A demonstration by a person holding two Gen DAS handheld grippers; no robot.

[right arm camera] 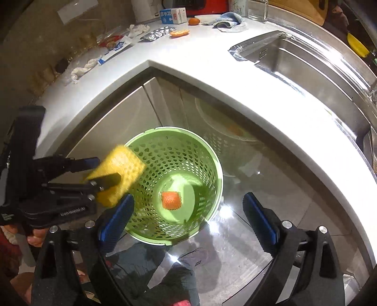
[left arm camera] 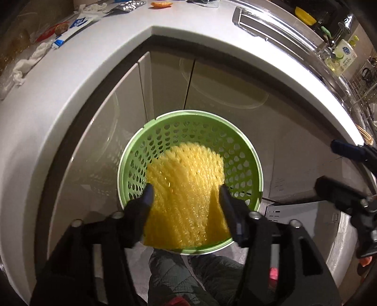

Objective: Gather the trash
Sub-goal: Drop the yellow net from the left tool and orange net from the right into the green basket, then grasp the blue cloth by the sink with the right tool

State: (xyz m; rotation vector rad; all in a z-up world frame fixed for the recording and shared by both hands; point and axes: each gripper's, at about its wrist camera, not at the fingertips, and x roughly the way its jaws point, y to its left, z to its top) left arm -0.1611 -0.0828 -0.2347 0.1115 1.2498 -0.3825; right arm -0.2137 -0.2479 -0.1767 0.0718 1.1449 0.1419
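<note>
My left gripper [left arm camera: 186,191] is shut on a yellow foam net sleeve [left arm camera: 186,188] and holds it over the green perforated waste basket [left arm camera: 245,146] on the floor. In the right wrist view the sleeve [right arm camera: 117,174] hangs at the basket's left rim [right arm camera: 212,162], held by the left gripper [right arm camera: 103,173]. An orange foam net piece [right arm camera: 171,200] lies on the basket's bottom. My right gripper [right arm camera: 188,217] is open and empty, just above the basket's near side. It shows at the right edge of the left wrist view [left arm camera: 329,164].
The white L-shaped counter [right arm camera: 212,70] holds crumpled tissues [right arm camera: 83,68], blister packs [right arm camera: 157,33], an orange peel [right arm camera: 179,33], wrappers [right arm camera: 113,44], a carton [right arm camera: 172,15], an egg [right arm camera: 194,21] and a blue cloth [right arm camera: 229,21]. A steel sink [right arm camera: 306,66] is right. Cabinet doors [right arm camera: 122,122] stand behind the basket.
</note>
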